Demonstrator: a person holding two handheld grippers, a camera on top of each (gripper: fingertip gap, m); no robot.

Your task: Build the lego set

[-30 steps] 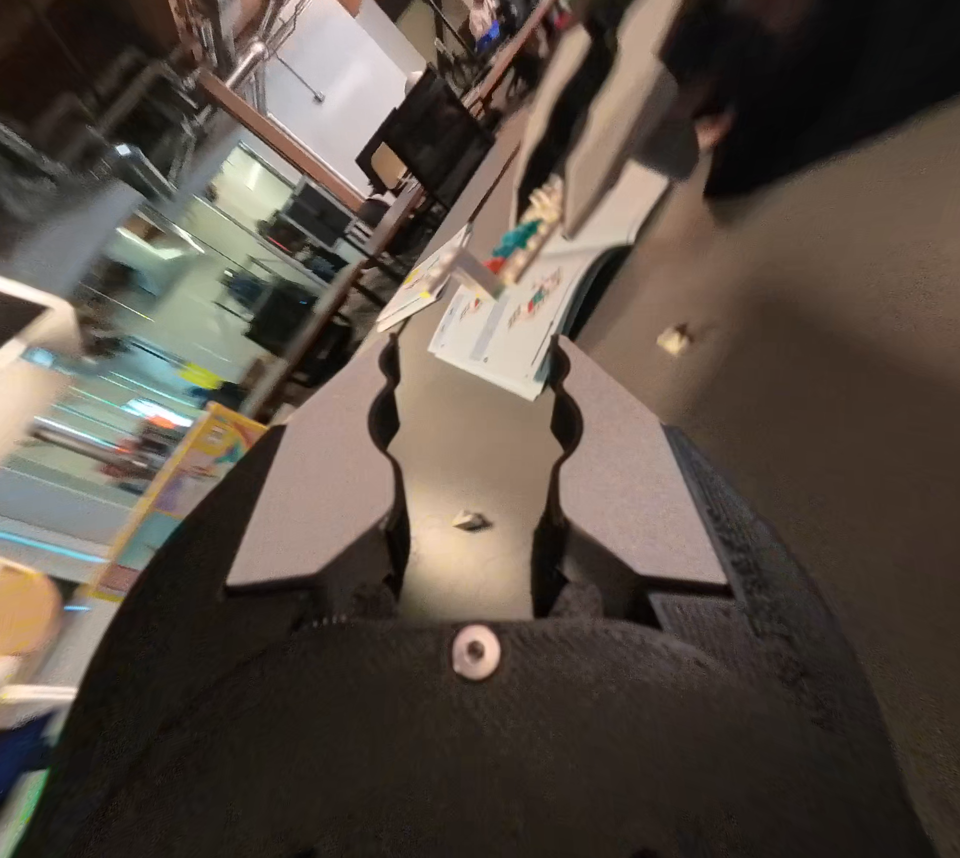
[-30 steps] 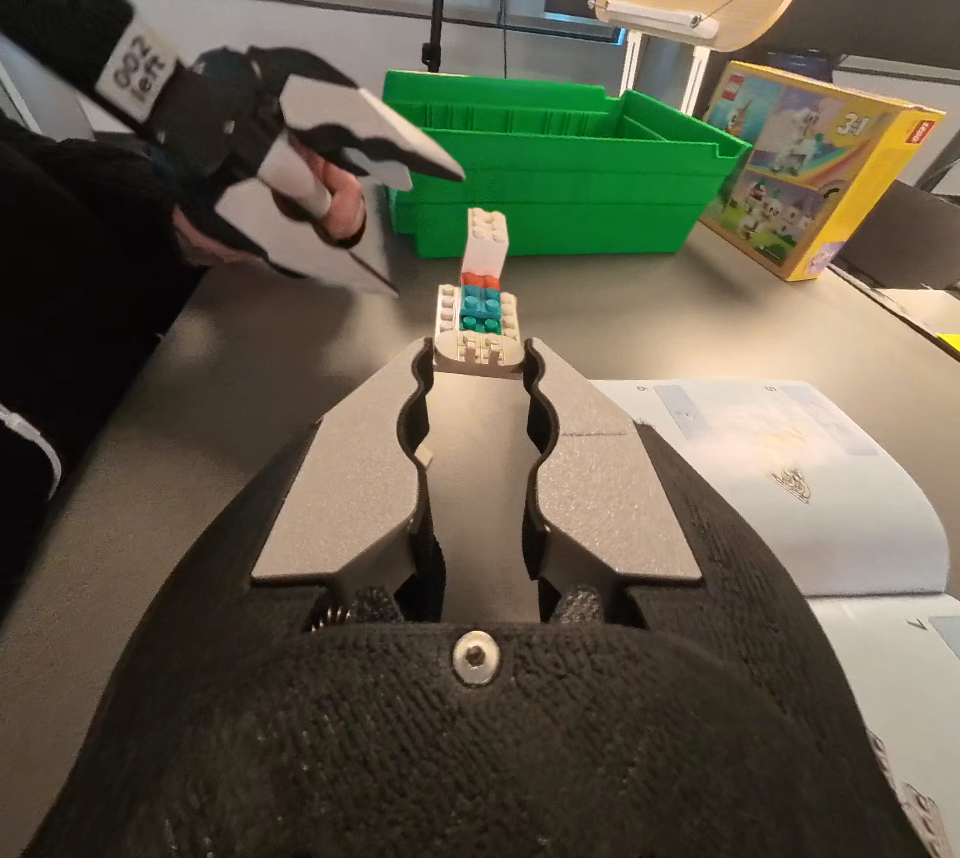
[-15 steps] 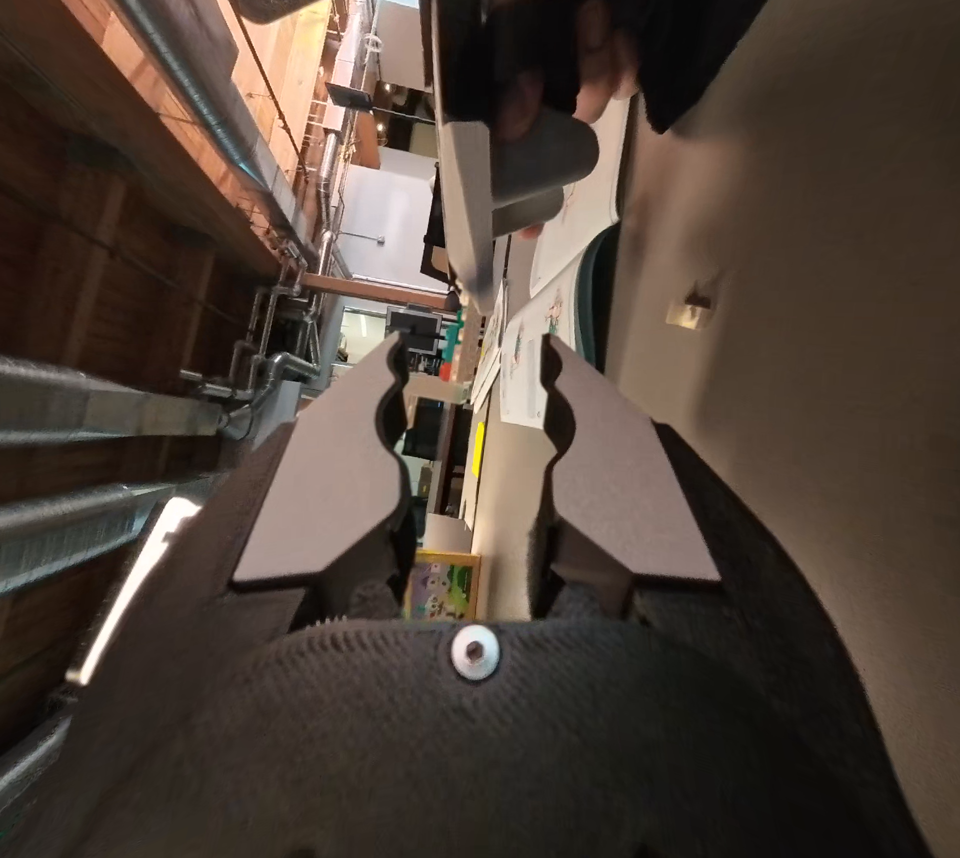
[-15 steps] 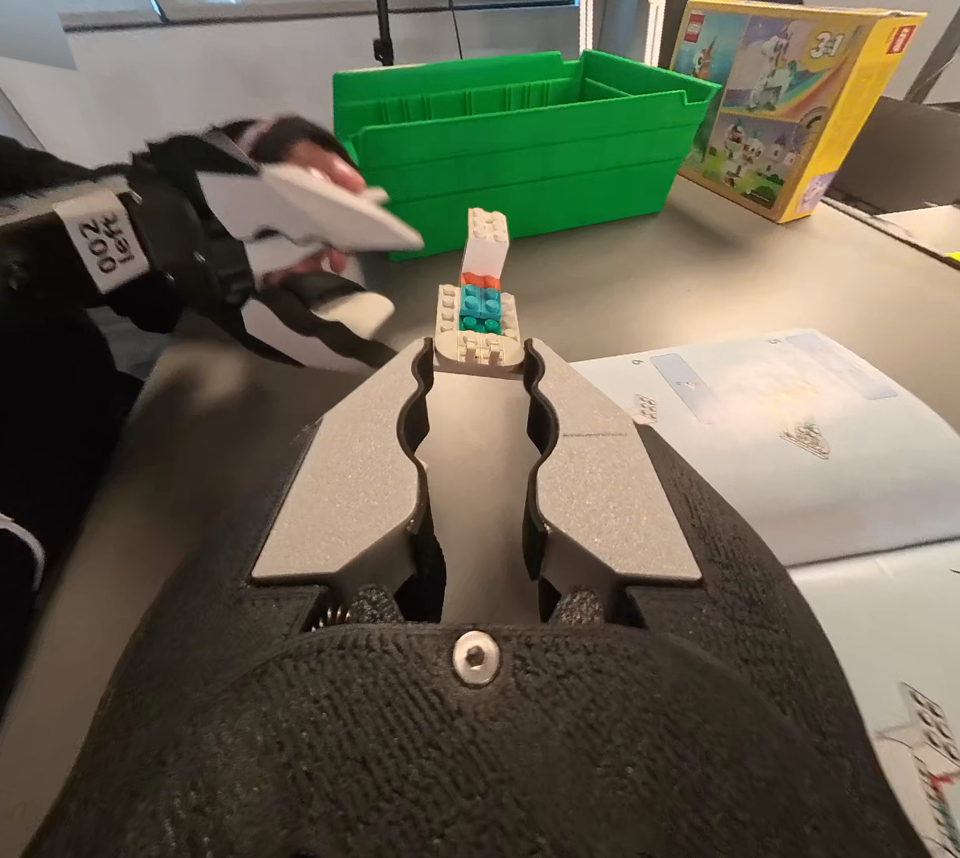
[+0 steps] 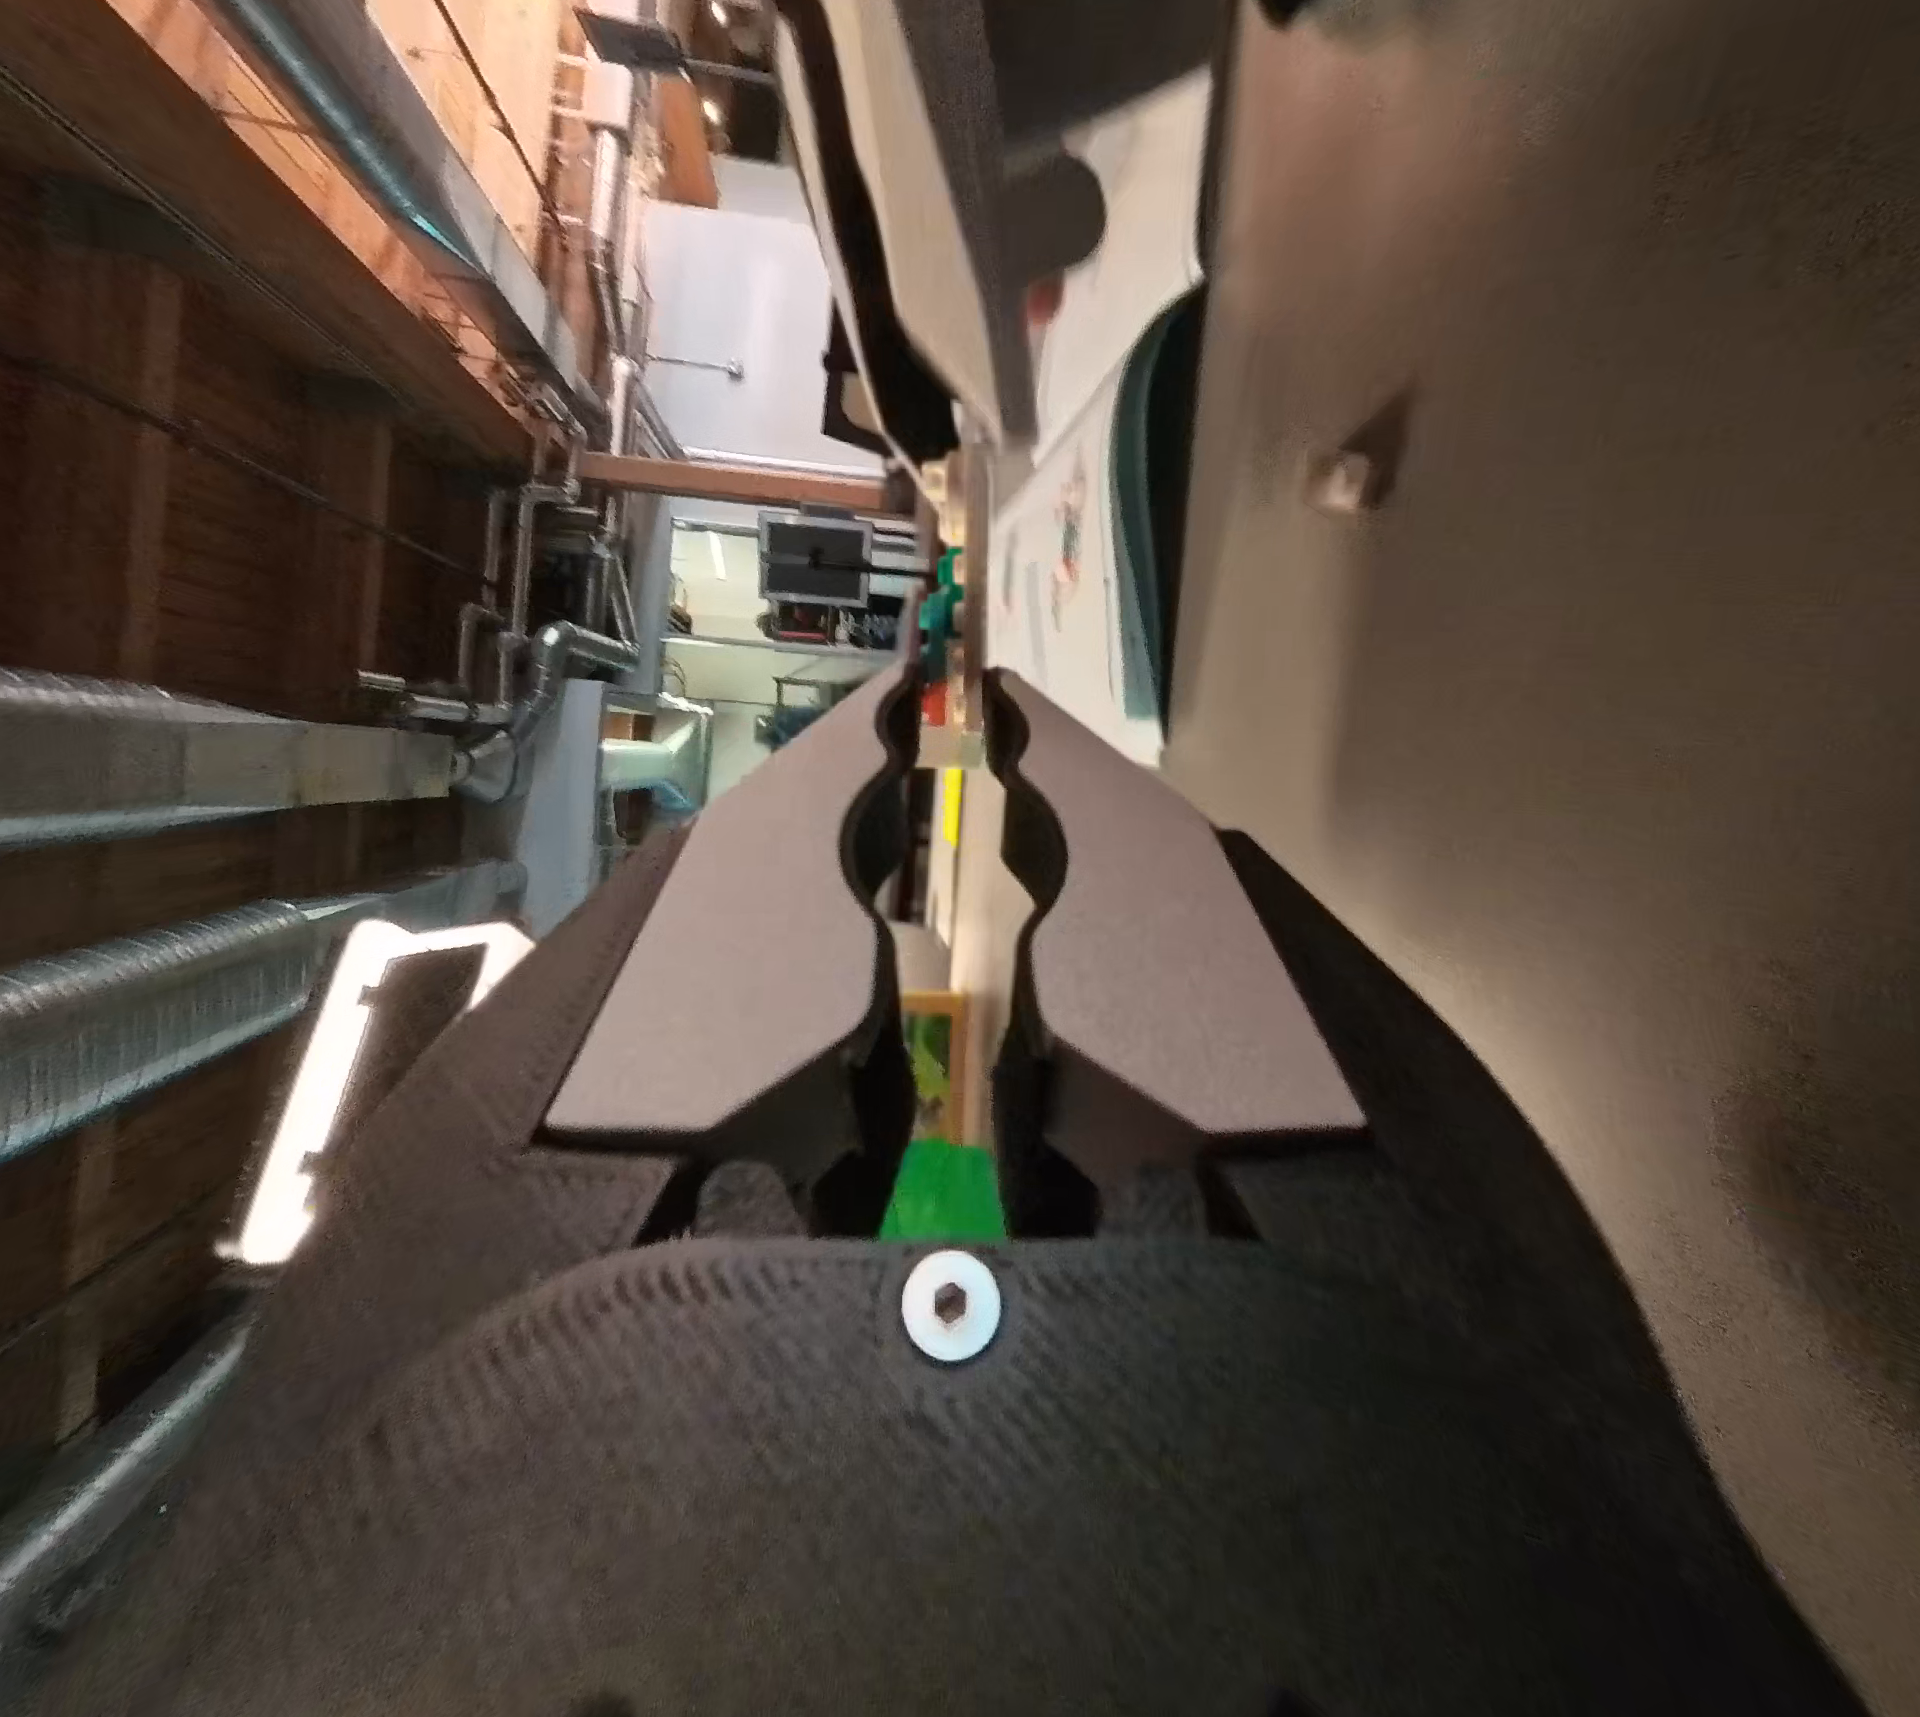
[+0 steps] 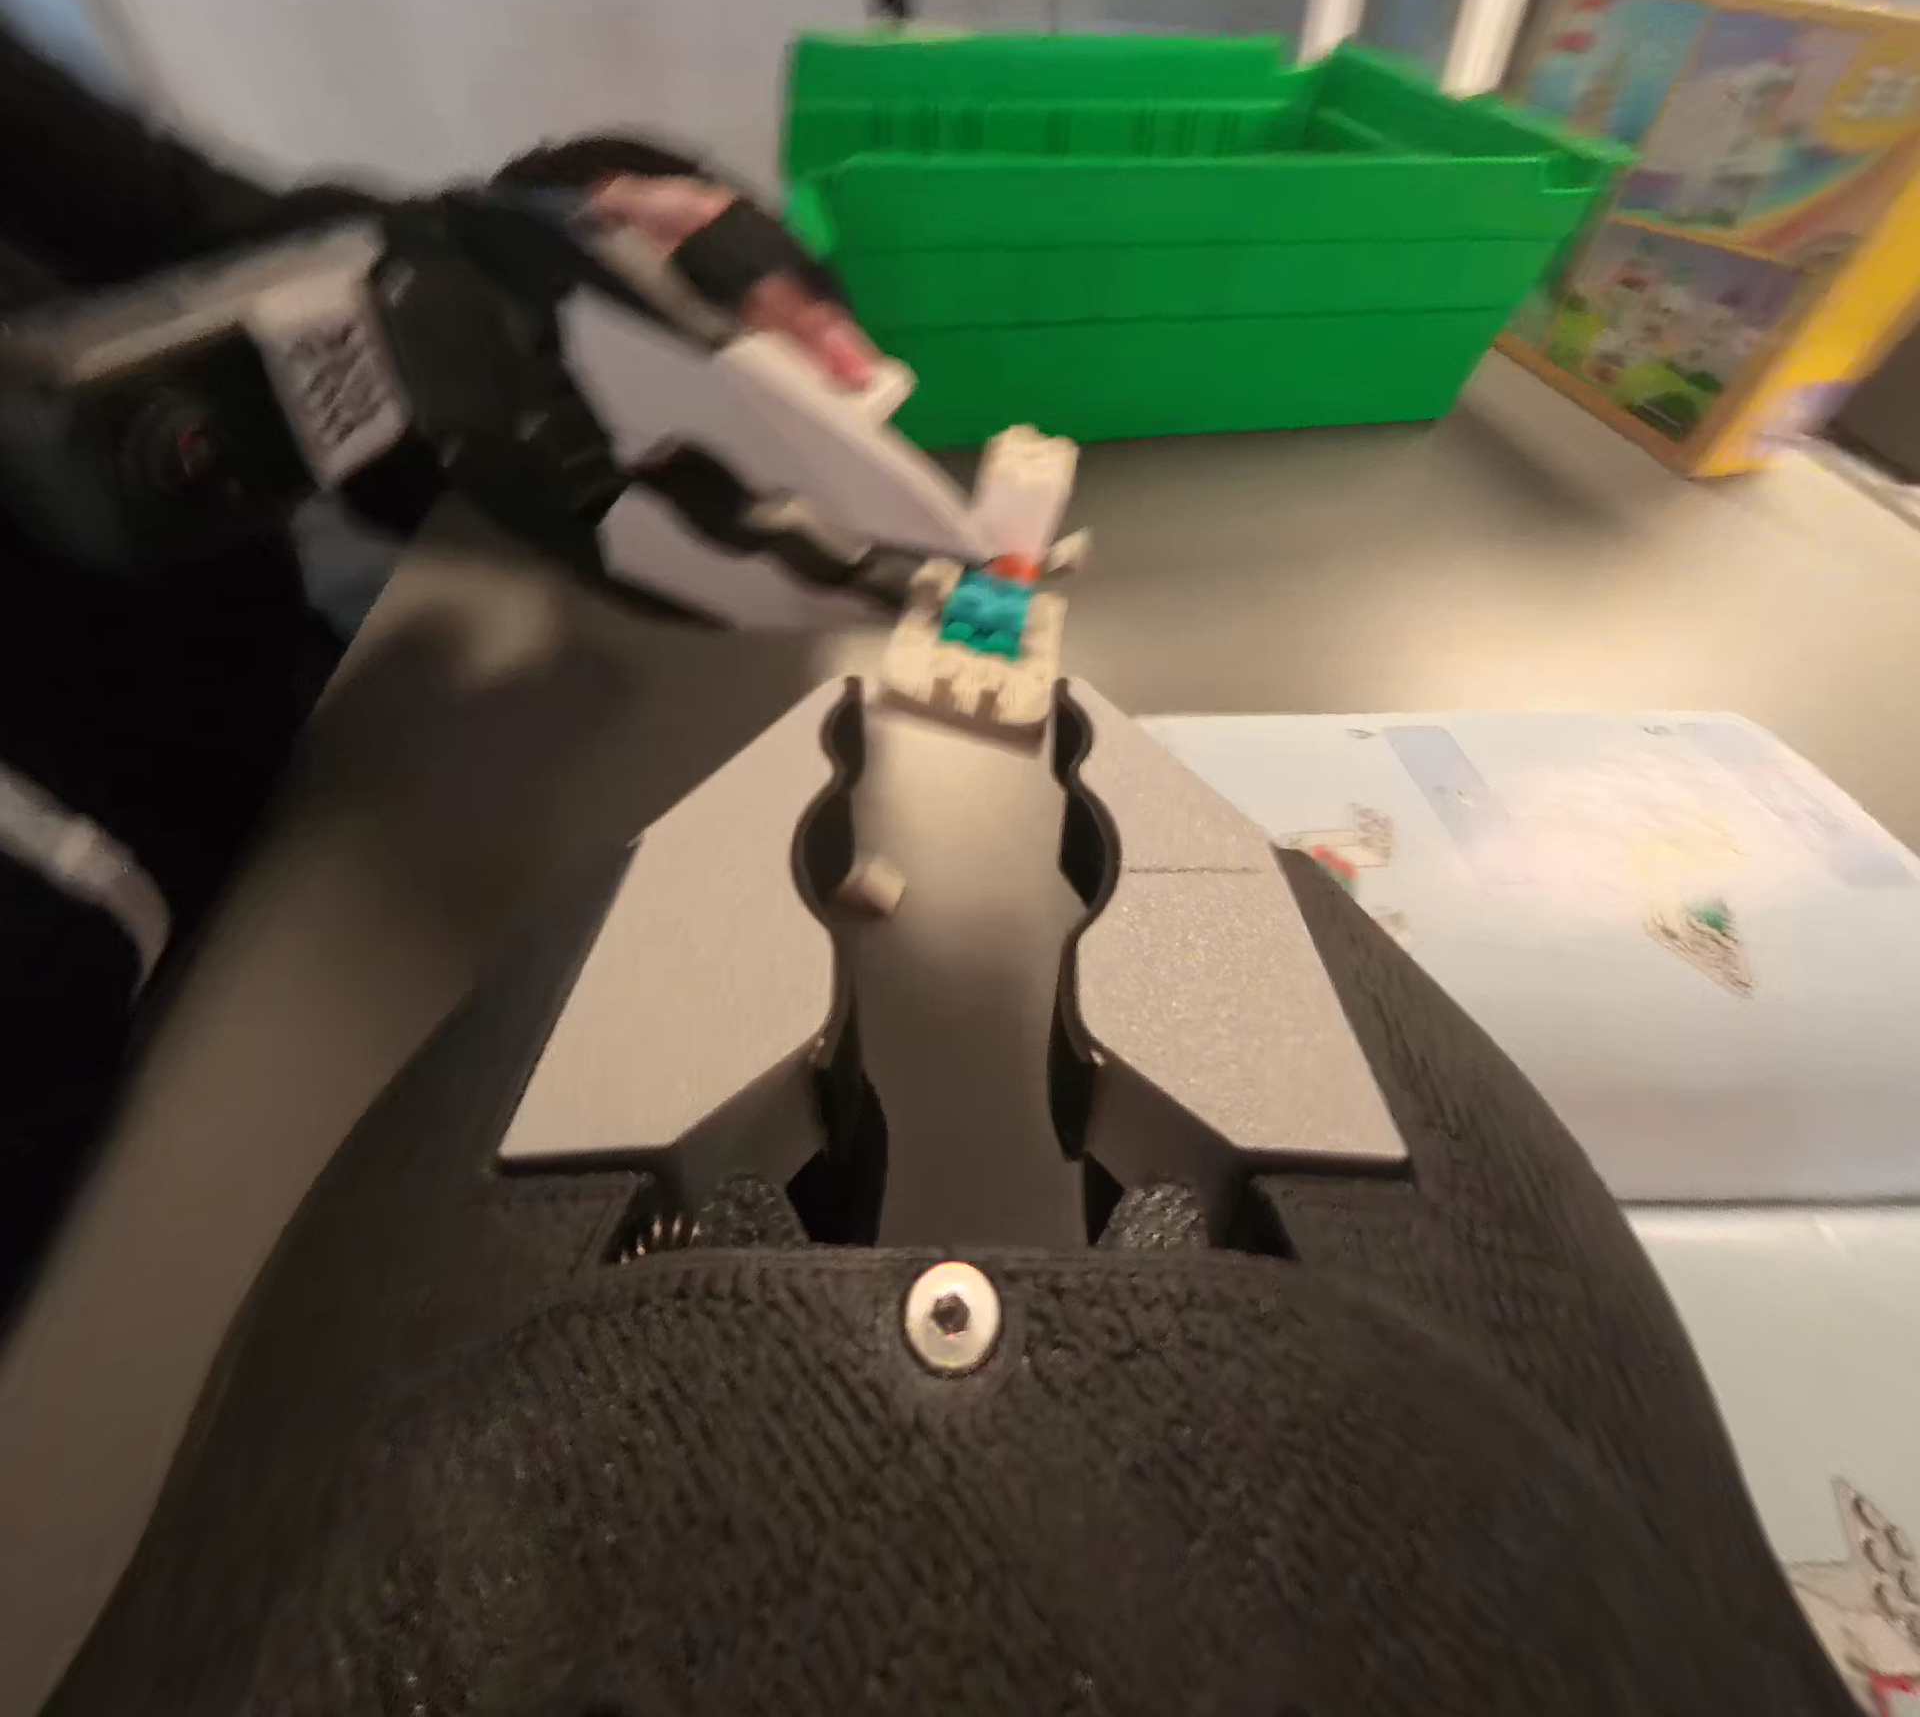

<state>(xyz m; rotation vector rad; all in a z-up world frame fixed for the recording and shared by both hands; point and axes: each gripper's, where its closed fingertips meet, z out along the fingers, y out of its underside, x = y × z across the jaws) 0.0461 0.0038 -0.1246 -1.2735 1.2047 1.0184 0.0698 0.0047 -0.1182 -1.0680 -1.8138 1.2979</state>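
Right wrist view: right gripper (image 6: pixel 961 699) clenched on lego model (image 6: pixel 977 618) | left gripper (image 6: pixel 935 547) label blurred, unreadable; grip state indiscernible | yellow box (image 6: pixel 1725 223) cropped at edge

**Two matching handheld grippers, grey fingers on black bodies**

The right gripper (image 6: pixel 954 701) has two flat grey fingers (image 6: pixel 717 961) with wavy inner edges, set on a black ribbed body with a silver hex screw (image 6: pixel 952 1316) at its centre. The left gripper (image 5: pixel 951 711) is built alike, with a pale screw (image 5: pixel 952 1319). Seen from the right wrist view, it shows white finger sides, black framing and a white sticker (image 6: pixel 332 394). The person wears a black sleeve (image 6: pixel 135 524).
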